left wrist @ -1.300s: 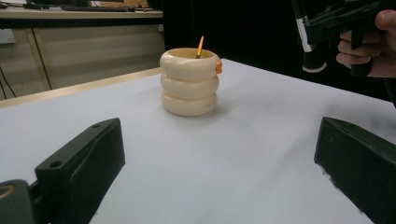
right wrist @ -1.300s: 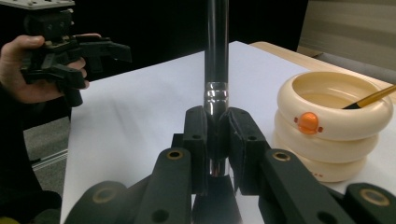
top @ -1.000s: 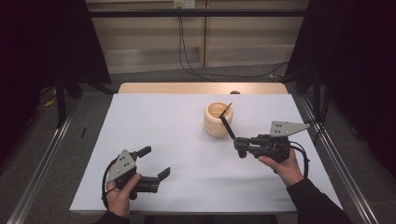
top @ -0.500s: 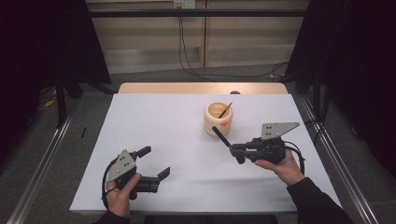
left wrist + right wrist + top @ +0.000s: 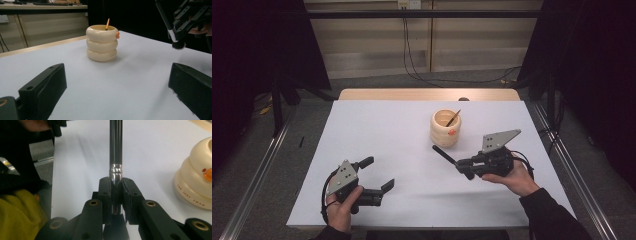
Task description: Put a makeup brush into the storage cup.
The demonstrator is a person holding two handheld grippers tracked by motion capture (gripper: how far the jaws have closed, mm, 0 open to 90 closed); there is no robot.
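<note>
Right gripper [image 5: 465, 165] jaws clamp a black makeup brush [image 5: 444, 154] at its silver ferrule — now drawn clear of the cream ribbed ceramic holder [image 5: 445, 128], near its front; extraction looks done. Left gripper [image 5: 377, 175] gapes empty, well apart from the holder.

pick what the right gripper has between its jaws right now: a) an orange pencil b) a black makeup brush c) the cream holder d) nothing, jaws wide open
b: in the right gripper view the right gripper has its jaws shut on the silver collar of a black brush, whose handle points away over the table toward the cream holder.
</note>
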